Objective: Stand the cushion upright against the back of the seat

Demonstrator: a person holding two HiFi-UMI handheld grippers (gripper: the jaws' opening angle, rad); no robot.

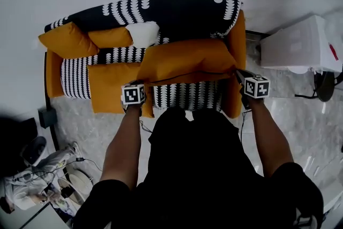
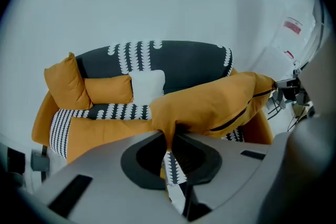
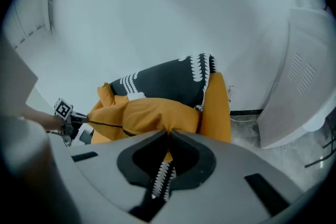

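Observation:
A large orange cushion (image 1: pixel 187 61) with a dark zip line hangs lengthwise over the striped seat (image 1: pixel 185 96) of a small sofa, in front of its black-and-white back (image 1: pixel 177 10). My left gripper (image 1: pixel 143 86) is shut on the cushion's lower left corner, and my right gripper (image 1: pixel 239 76) is shut on its right end. In the left gripper view the orange fabric (image 2: pixel 215 102) is pinched between the jaws of the left gripper (image 2: pixel 169 136). In the right gripper view the cushion (image 3: pixel 152 115) is likewise pinched in the right gripper (image 3: pixel 169 136).
On the sofa's left half lie an upright orange cushion (image 1: pixel 67 40), a smaller orange one (image 1: pixel 110 37), a white one (image 1: pixel 143 34) and a flat orange one (image 1: pixel 110 86). A white unit (image 1: pixel 300 43) stands to the right. Cables and clutter (image 1: pixel 37 179) cover the floor at lower left.

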